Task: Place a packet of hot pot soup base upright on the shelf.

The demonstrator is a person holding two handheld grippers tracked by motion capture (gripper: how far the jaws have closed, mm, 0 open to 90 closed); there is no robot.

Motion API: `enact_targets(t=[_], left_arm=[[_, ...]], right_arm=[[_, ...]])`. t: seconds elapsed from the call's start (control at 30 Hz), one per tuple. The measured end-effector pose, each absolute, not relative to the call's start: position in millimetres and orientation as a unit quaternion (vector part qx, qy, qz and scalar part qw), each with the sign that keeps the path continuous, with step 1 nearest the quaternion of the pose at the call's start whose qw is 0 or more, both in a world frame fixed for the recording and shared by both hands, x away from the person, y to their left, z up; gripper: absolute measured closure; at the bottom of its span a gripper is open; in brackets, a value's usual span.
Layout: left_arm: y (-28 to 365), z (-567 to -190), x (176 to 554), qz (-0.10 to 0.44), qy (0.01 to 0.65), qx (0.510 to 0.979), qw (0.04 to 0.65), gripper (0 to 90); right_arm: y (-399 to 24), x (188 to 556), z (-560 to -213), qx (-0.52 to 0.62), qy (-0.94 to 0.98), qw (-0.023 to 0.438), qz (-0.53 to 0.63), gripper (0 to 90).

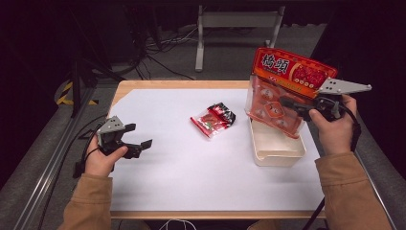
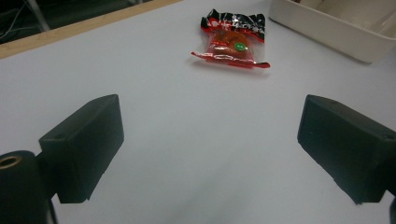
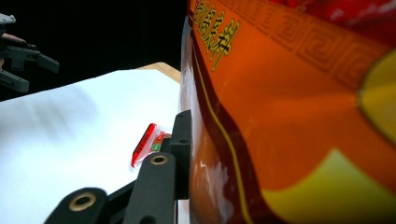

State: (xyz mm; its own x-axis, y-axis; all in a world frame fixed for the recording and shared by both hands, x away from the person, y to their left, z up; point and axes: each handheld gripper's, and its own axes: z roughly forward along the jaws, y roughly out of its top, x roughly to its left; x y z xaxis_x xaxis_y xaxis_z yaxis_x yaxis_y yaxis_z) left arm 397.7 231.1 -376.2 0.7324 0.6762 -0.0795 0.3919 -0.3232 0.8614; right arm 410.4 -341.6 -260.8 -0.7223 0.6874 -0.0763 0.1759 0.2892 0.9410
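A large orange snack bag (image 1: pixel 285 90) with red and gold print hangs tilted over the white tray (image 1: pixel 280 154) at the right side of the table. My right gripper (image 1: pixel 288 102) is shut on the bag's lower part; one black finger (image 3: pixel 181 140) presses against the bag (image 3: pixel 299 121), and the other is hidden behind it. A small red packet (image 1: pixel 213 120) lies flat mid-table, apart from both grippers. My left gripper (image 1: pixel 138 135) hovers low at the left, open with nothing between its jaws (image 2: pixel 210 144). The packet (image 2: pixel 232 42) lies ahead of it, and the tray's wall (image 2: pixel 327 32) sits beyond.
The white table top (image 1: pixel 191 167) has a wooden rim (image 1: pixel 182 84) at the back. A grey metal stand (image 1: pixel 234 24) and cables lie on the floor beyond it. A rail (image 1: pixel 48 163) runs along the left.
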Motion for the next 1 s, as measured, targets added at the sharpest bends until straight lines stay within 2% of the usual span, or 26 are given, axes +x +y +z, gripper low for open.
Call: enact_targets(t=[1.0], left_arm=[[231.0, -377.2, 397.7, 0.142, 0.337, 0.800, 0.475, 8.0]], right_arm=[[-358.1, 415.9, -307.0, 0.315, 0.766, 0.241, 0.506, 70.3]])
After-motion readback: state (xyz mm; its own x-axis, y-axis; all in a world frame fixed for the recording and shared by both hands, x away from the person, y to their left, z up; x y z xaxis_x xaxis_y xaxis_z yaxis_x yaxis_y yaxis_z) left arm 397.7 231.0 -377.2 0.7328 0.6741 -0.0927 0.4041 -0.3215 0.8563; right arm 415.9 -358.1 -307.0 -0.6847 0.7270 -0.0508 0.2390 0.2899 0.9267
